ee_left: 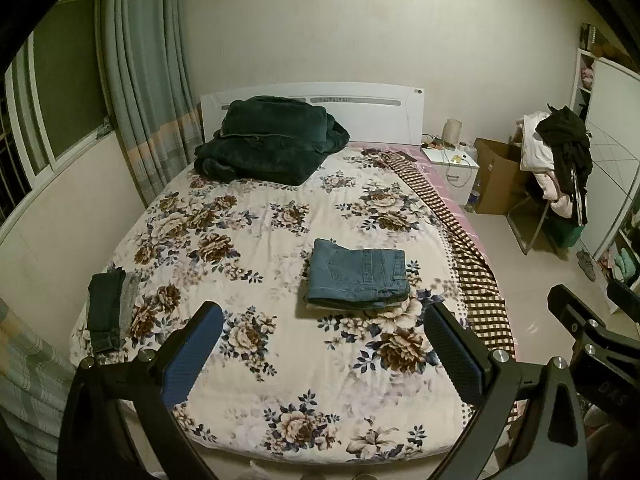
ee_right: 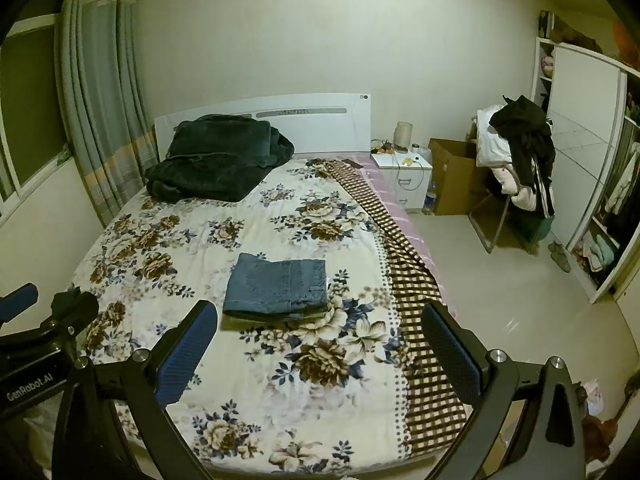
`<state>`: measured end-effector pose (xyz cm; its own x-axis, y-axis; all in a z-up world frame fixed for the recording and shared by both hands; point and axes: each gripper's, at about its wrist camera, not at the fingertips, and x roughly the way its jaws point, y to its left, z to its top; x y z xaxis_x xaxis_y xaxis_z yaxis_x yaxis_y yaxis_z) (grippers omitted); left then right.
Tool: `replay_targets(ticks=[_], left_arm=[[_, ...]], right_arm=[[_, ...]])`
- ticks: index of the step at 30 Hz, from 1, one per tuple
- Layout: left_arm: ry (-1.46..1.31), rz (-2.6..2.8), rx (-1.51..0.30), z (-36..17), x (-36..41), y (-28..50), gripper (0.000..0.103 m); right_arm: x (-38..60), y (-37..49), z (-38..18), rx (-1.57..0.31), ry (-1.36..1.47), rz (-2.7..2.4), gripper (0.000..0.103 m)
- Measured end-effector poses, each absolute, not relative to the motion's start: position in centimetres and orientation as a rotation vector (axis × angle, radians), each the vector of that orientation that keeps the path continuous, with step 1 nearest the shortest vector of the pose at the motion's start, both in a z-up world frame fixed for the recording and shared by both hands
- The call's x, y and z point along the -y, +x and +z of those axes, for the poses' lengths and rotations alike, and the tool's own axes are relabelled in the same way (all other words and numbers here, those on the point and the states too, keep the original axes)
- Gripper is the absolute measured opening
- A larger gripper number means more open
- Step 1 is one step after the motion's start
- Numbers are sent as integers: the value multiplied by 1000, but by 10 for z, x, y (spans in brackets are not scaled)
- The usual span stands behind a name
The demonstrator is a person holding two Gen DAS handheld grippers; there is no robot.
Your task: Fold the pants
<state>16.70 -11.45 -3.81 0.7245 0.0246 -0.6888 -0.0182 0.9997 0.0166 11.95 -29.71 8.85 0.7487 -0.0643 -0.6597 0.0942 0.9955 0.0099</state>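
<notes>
Stuff you can't really make out from here

The small things on the nightstand (ee_right: 404, 164) are too tiny to identify, the wardrobe (ee_right: 580, 152) runs off the right edge, and the dark clothes (ee_left: 106, 312) by the bed's left edge are too dim to tell what they are.

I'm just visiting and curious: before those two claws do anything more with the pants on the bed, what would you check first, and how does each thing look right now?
1. Left gripper open and empty: ok.
2. Right gripper open and empty: ok.
3. Jeans folded into a neat stack on the quilt: ok.
4. Both grippers clear of the jeans, not touching: ok.
5. Dark pants at the bed's left edge folded properly: cannot tell.
6. Blanket by the headboard far from the work area: ok.
</notes>
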Motion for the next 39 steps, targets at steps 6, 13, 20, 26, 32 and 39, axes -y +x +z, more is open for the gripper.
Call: replay_targets(ticks=[6, 13, 20, 26, 32, 39], left_arm=[[15, 28, -758, -36, 115, 172, 102], [15, 27, -758, -34, 113, 175, 102], [14, 25, -758, -34, 113, 175, 102], [16, 33, -760, -32, 114, 177, 102], [16, 41, -763, -34, 114, 174, 102], [16, 46, -762, -35, 113, 172, 102]], right_arm=[[297, 122, 89, -721, 45, -82, 103], [298, 122, 90, -721, 44, -83, 103], [299, 122, 90, -723, 43, -84, 103], [298, 123, 87, -729, 41, -81, 103], [288, 122, 80, -737, 36, -72, 103], [288, 123, 80, -739, 38, -70, 103]])
